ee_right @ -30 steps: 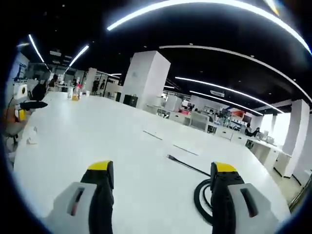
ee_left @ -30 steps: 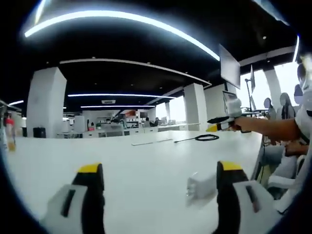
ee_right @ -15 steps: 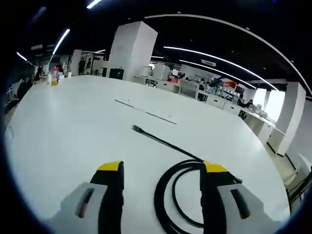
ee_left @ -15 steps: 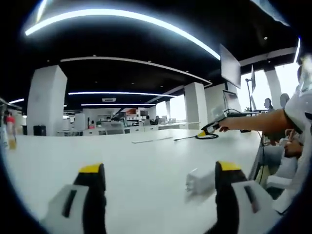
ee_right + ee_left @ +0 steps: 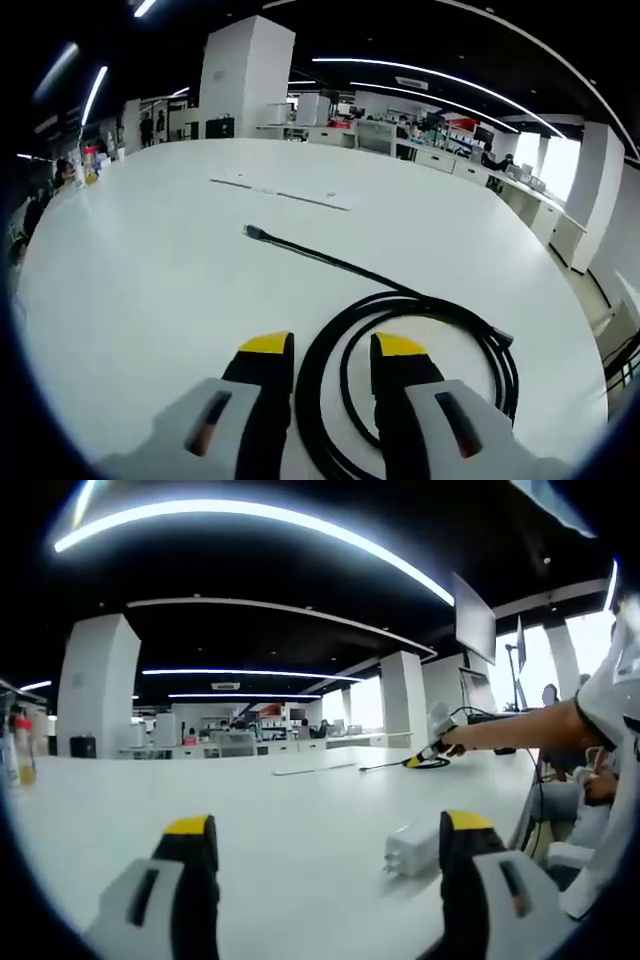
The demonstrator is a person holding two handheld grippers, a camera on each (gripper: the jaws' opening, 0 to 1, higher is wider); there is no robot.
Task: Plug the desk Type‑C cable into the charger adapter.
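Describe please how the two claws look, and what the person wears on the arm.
The left claw and the right claw look the same: two black jaws with yellow tips, each rising from a light grey housing with a dark slot. In the left gripper view, the person's outstretched arm is bare below a short white sleeve.

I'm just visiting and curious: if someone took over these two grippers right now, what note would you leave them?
Right gripper: down at the coiled black cable, jaws narrowed around a strand; grip not certain.
Left gripper: open, empty, low over the white table; white charger adapter lies by its right jaw.
Done: cable reached.
Left: find the cable's plug end, pick up the adapter, plug in.
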